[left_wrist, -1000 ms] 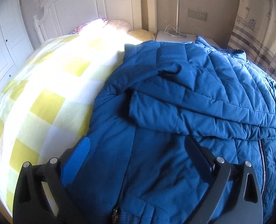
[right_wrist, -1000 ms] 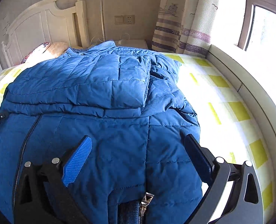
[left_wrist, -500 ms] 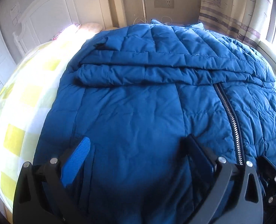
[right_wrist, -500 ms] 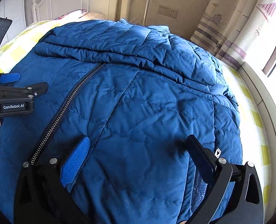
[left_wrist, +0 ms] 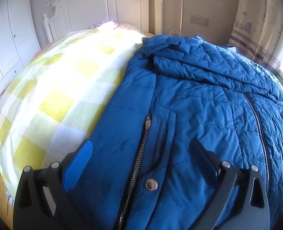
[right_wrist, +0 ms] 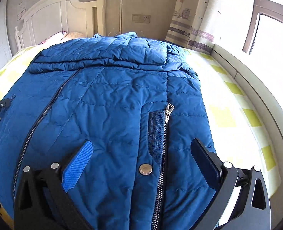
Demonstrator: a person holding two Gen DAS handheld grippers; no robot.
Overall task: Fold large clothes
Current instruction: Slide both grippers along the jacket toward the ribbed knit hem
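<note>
Left gripper (left_wrist: pixel 140 154): fingers wide apart, low over the near left pocket zipper (left_wrist: pixel 139 164) of the blue padded jacket (left_wrist: pixel 198 103), clamping nothing. Right gripper (right_wrist: pixel 141 154): also spread wide, above the right pocket and its snap button (right_wrist: pixel 145 169). Jacket spread flat on the yellow checked bed cover (left_wrist: pixel 51 99). Partly readable white lettering on the left gripper, at the left edge of the right view.

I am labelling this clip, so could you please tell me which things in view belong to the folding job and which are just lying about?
Job:
- blue padded jacket
- left gripper, jaws open
- right gripper, jaws open
- checked bedspread, the work surface

Lying about:
- pillow
- curtain
- wall socket
- headboard
</note>
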